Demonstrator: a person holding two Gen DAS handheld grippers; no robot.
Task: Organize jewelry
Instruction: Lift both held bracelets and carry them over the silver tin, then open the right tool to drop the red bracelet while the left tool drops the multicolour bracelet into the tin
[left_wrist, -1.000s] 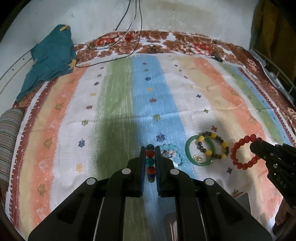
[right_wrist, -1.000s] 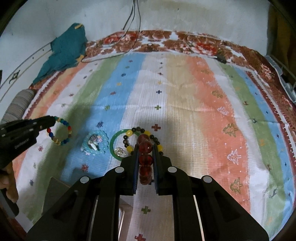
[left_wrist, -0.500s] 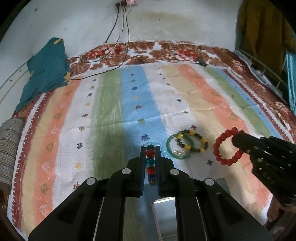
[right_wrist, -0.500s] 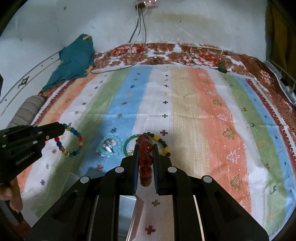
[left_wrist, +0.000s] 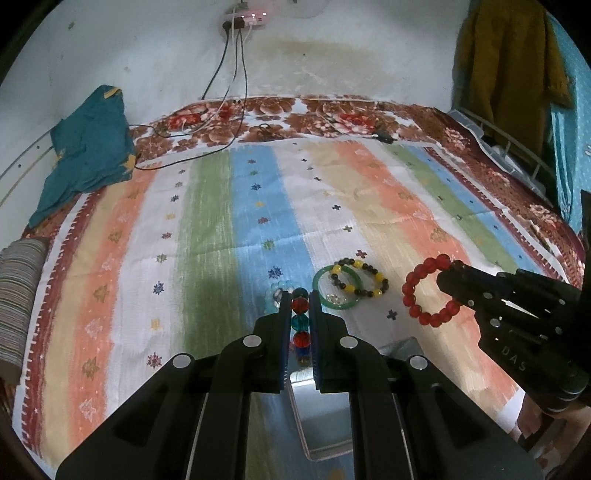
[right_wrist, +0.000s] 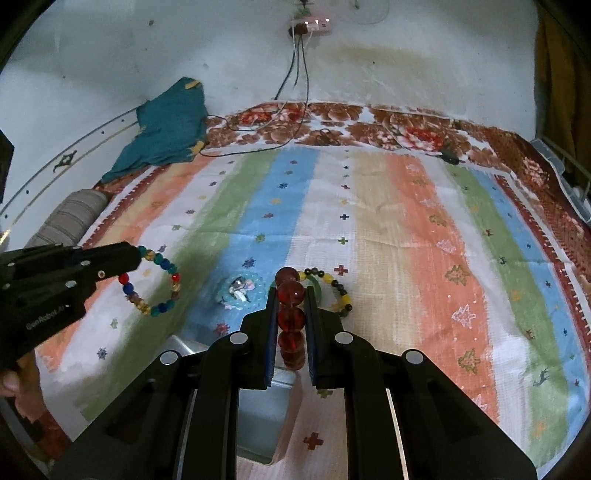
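Observation:
My left gripper (left_wrist: 300, 295) is shut on a multicoloured bead bracelet (left_wrist: 300, 317), which hangs as a ring from its tips (right_wrist: 155, 284) in the right wrist view. My right gripper (right_wrist: 291, 291) is shut on a red bead bracelet (right_wrist: 291, 317); the left wrist view shows that red ring (left_wrist: 424, 291) dangling off its fingers. On the striped cloth lie a green bangle (left_wrist: 325, 295), a black-and-yellow bead bracelet (left_wrist: 364, 280) and a pale blue bracelet (right_wrist: 240, 290) with a small trinket inside it. A shiny metal box (left_wrist: 325, 413) sits below both grippers.
The striped cloth (left_wrist: 258, 206) covers a bed against a white wall. A teal garment (left_wrist: 88, 151) lies at the far left, with charger cables (left_wrist: 192, 147) trailing from a wall socket. A striped bolster (left_wrist: 18, 291) is at the left edge. A wire rack (left_wrist: 517, 155) stands at the right.
Both grippers have risen and drawn back from the cloth, each carrying its bracelet. The jewellery on the cloth looks farther off, and the metal box has come into view below.

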